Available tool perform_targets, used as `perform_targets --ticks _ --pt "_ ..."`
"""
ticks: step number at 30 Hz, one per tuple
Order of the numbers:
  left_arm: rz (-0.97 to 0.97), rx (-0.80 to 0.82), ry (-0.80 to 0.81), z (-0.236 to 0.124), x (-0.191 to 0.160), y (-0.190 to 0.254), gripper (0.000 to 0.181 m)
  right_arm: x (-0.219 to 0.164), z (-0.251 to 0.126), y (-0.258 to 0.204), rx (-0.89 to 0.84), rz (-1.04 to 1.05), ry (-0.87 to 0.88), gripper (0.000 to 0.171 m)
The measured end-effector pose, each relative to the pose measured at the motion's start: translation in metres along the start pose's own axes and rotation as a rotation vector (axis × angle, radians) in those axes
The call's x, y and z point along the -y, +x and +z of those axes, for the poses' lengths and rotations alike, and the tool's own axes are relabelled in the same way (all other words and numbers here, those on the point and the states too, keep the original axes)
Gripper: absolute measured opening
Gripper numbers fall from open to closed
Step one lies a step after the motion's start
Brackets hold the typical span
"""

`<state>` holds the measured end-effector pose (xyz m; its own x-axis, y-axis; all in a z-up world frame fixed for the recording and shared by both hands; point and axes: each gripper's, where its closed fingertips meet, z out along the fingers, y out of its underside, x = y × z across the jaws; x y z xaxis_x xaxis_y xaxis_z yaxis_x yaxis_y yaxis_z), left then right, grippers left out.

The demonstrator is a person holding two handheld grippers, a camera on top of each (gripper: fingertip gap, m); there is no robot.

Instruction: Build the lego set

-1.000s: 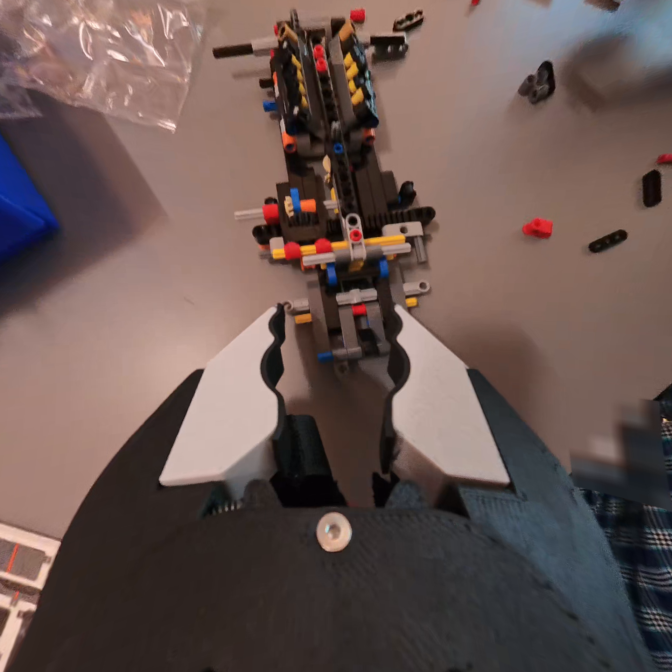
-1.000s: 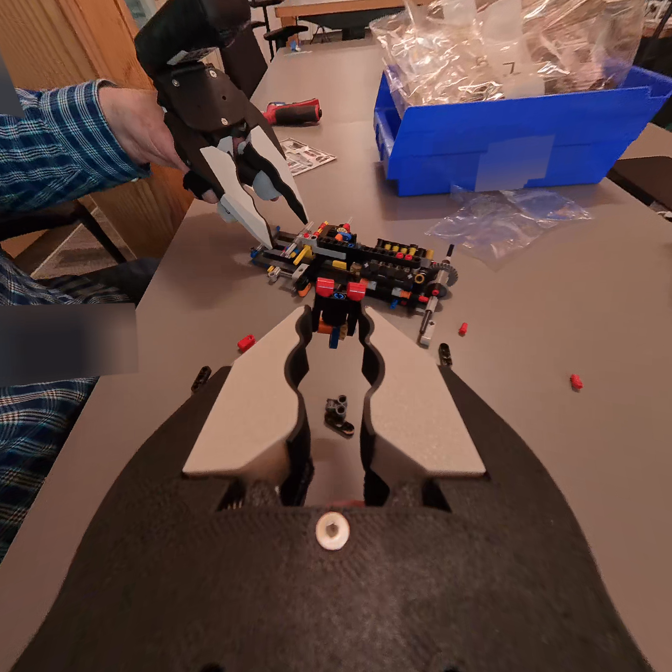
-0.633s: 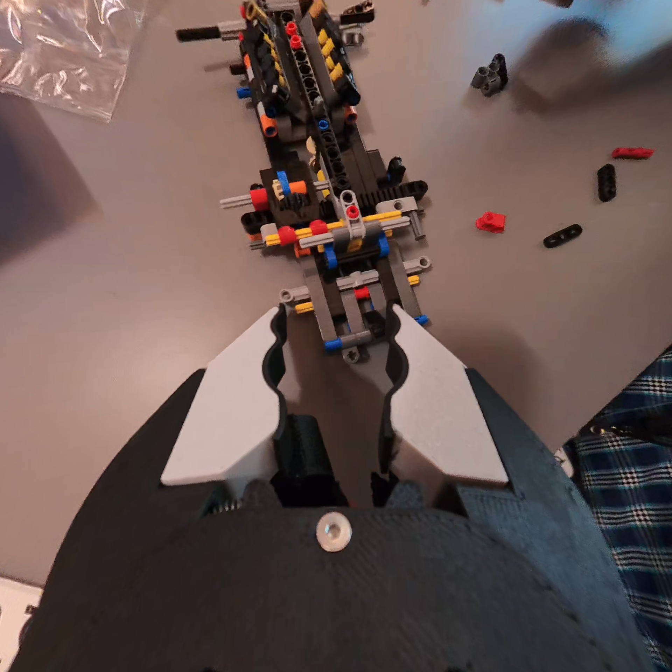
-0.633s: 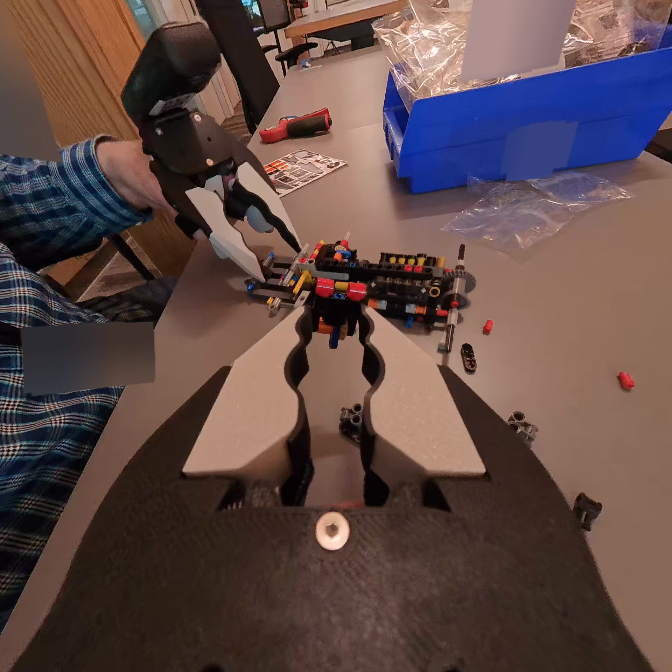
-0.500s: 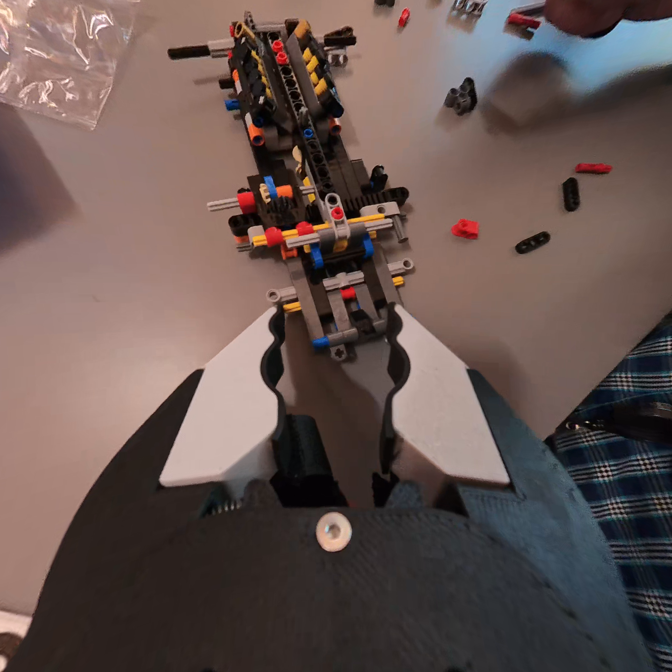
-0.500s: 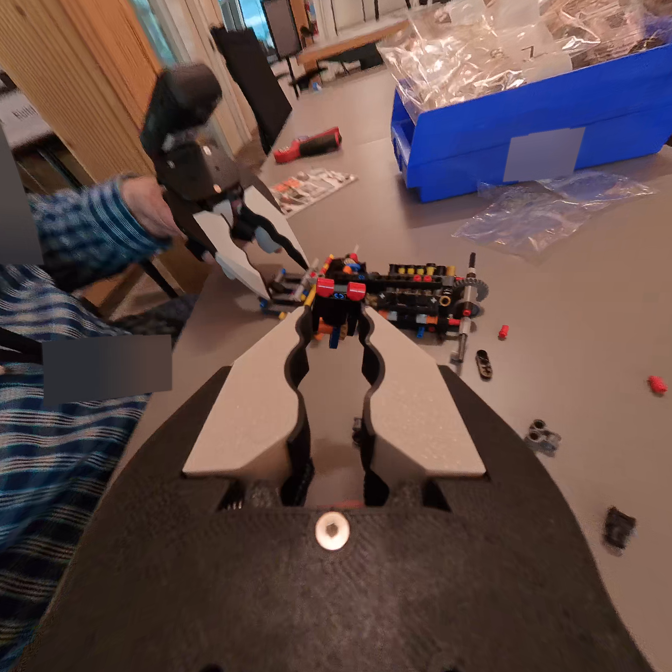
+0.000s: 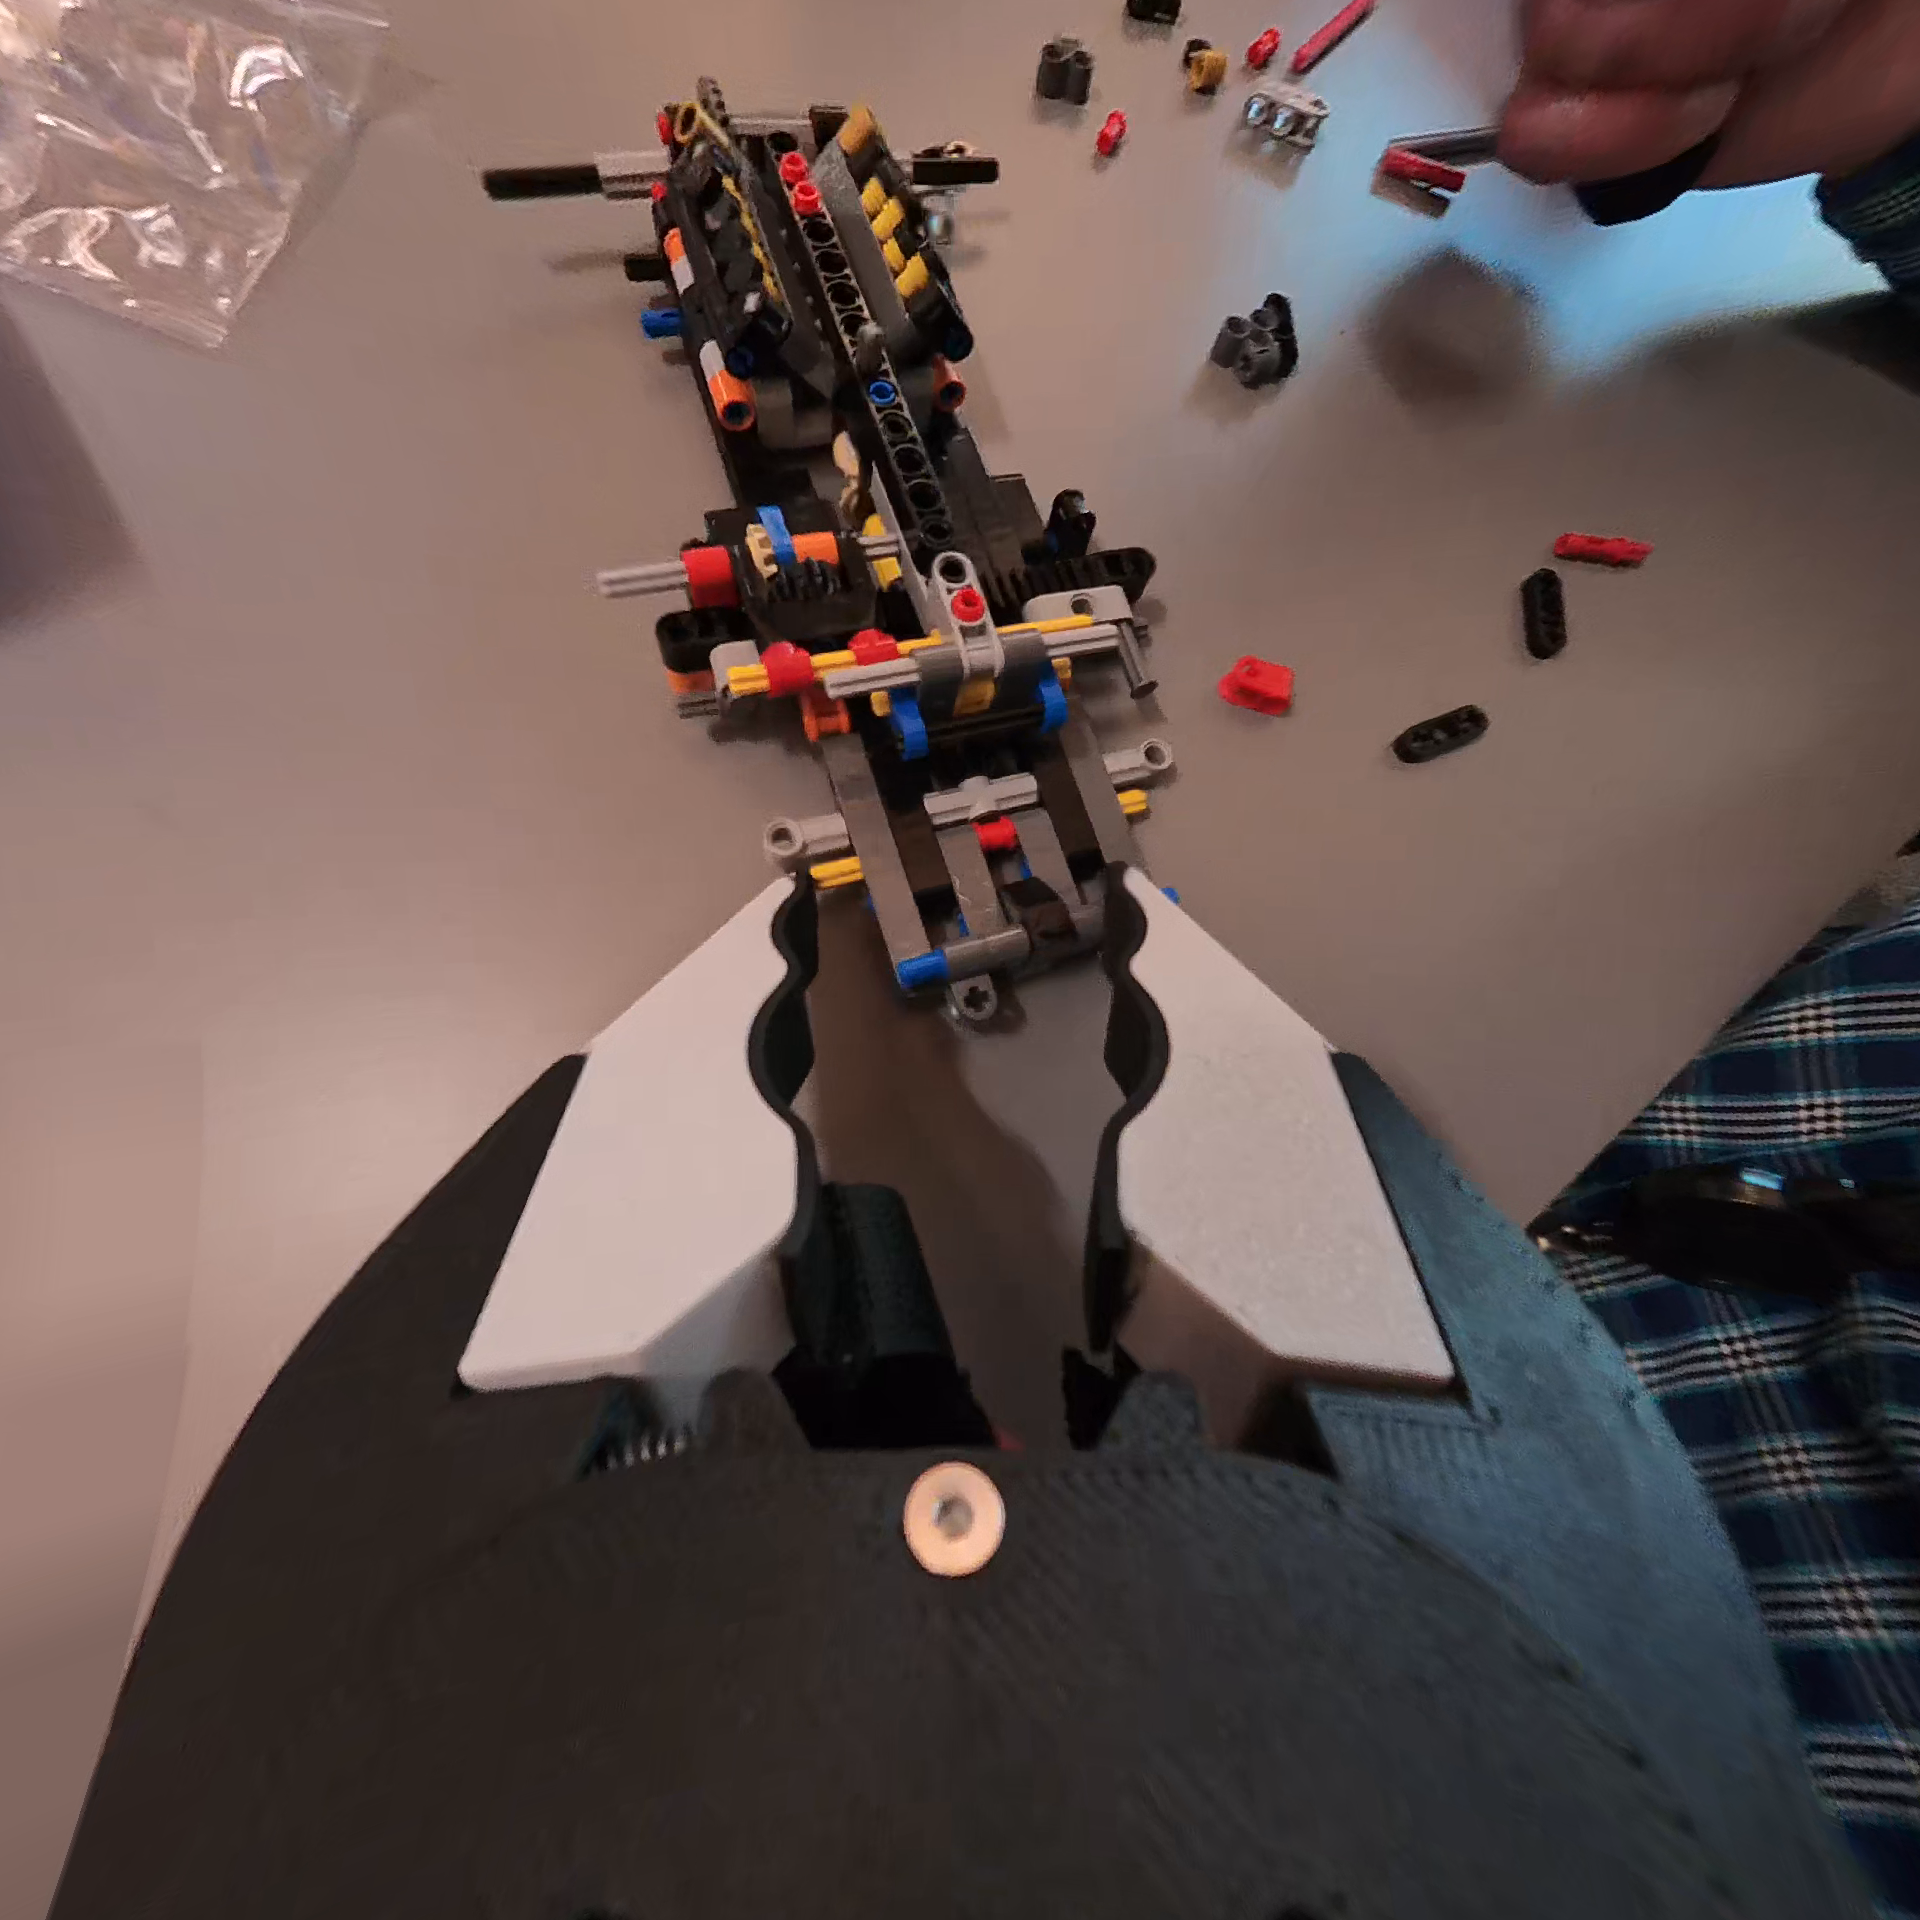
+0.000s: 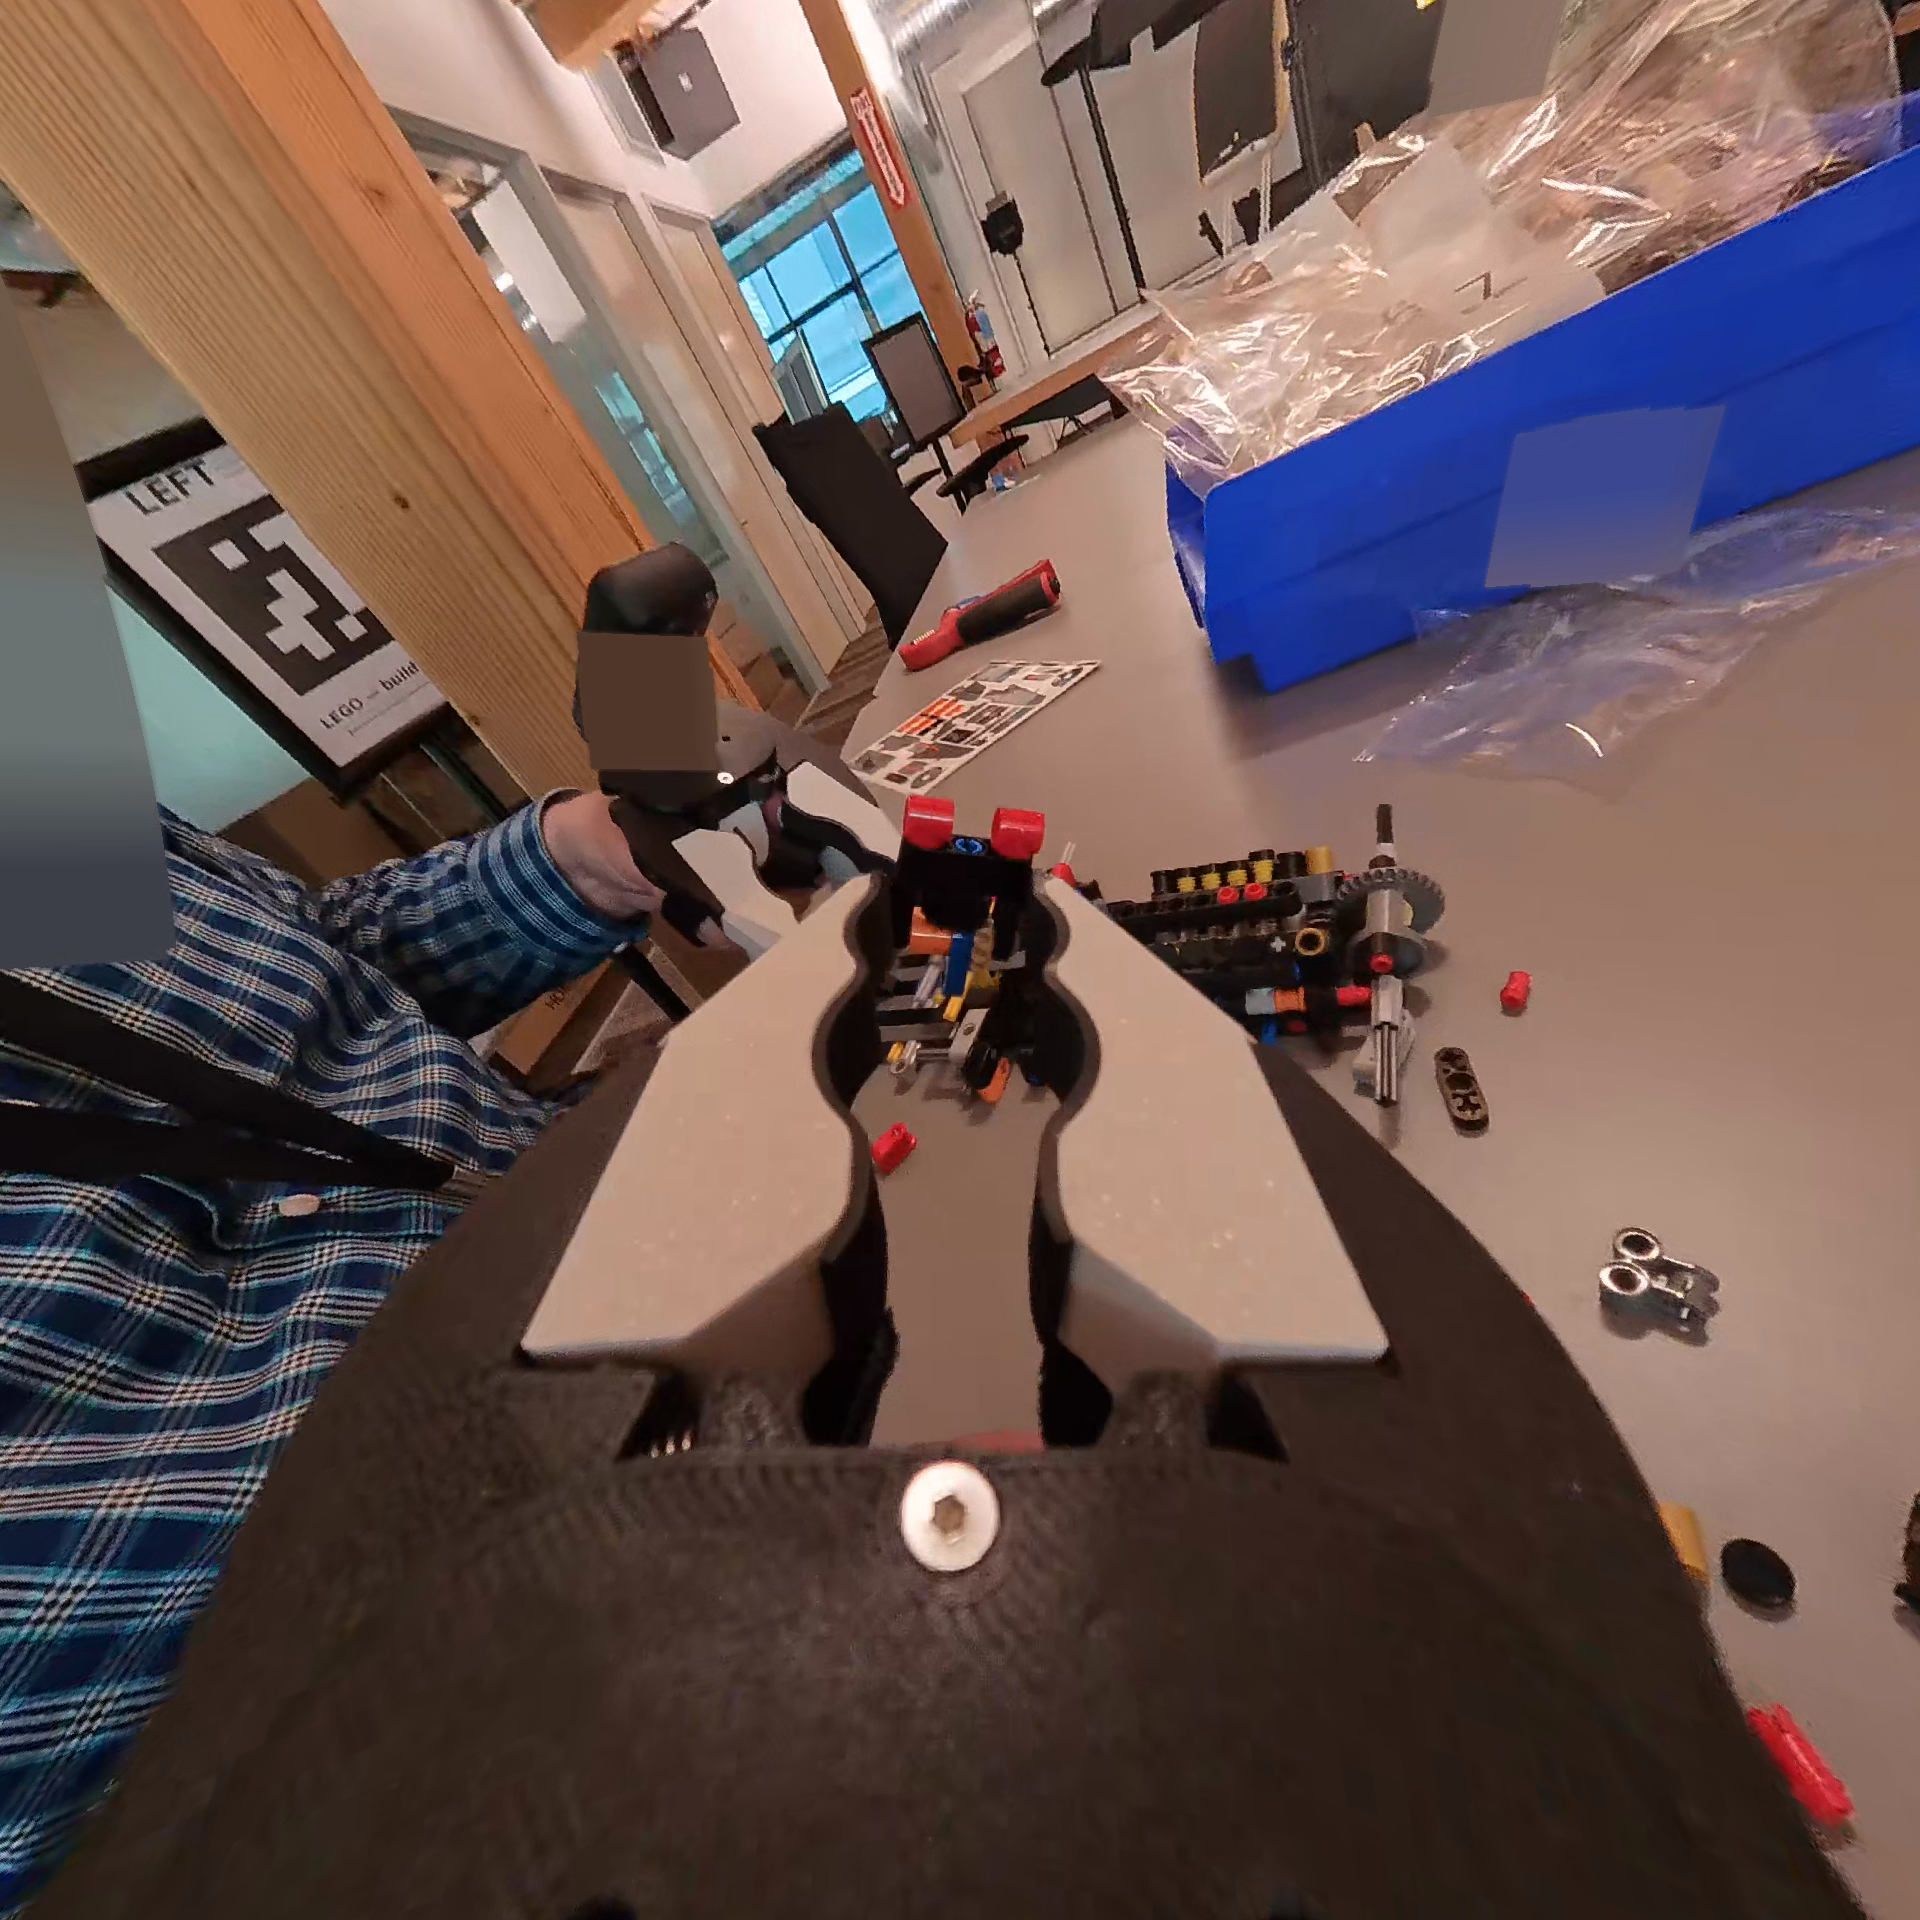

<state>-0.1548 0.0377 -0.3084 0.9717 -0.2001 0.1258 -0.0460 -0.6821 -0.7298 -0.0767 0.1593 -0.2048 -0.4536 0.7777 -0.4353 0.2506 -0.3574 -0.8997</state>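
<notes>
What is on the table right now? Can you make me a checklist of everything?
Surface: grey table, flat, parts scattered on it.
Job's things: long lego chassis lying flat; small lego sub-build with two red caps, gripped.
Clutter: loose red piece, black links, clear plastic bag, blue bin, instruction sheet, red-handled tool.
Grippers: left gripper open, fingers either side of the chassis end; right gripper shut on the sub-build.
Cables: nothing seen.
Surroundings: wooden wall, glass doors, black chair.
</notes>
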Motion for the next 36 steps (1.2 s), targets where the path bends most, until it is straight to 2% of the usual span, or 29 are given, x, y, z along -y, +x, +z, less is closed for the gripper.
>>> perform_targets --ticks 9,17,20,24,27,32,34,36 --pt "0.025 0.055 0.042 -0.009 -0.001 -0.001 0.058 -0.011 0.006 0.003 -0.024 -0.034 -0.053 0.022" --pt "0.088 0.133 0.114 -0.016 0.02 0.0 0.055 -0.021 0.014 0.001 -0.078 -0.154 -0.135 0.022" --pt "0.057 0.103 0.205 -0.023 0.043 0.008 0.042 -0.033 0.024 -0.001 -0.168 -0.383 -0.25 0.022" --pt "-0.022 -0.003 0.271 -0.023 0.07 0.027 0.041 -0.044 0.042 -0.014 -0.268 -0.766 -0.415 0.022" --pt "-0.066 -0.073 0.278 -0.015 0.08 0.041 0.033 -0.051 0.051 -0.021 -0.322 -0.98 -0.496 0.022" --pt "-0.148 -0.179 0.267 -0.001 0.079 0.062 0.028 -0.06 0.06 -0.031 -0.354 -1.193 -0.558 0.022" --pt "-0.173 -0.175 0.272 0.001 0.078 0.063 0.024 -0.063 0.061 -0.033 -0.364 -1.26 -0.582 0.022" --pt "-0.207 -0.197 0.287 0.002 0.079 0.067 0.016 -0.066 0.062 -0.035 -0.364 -1.308 -0.602 0.022"
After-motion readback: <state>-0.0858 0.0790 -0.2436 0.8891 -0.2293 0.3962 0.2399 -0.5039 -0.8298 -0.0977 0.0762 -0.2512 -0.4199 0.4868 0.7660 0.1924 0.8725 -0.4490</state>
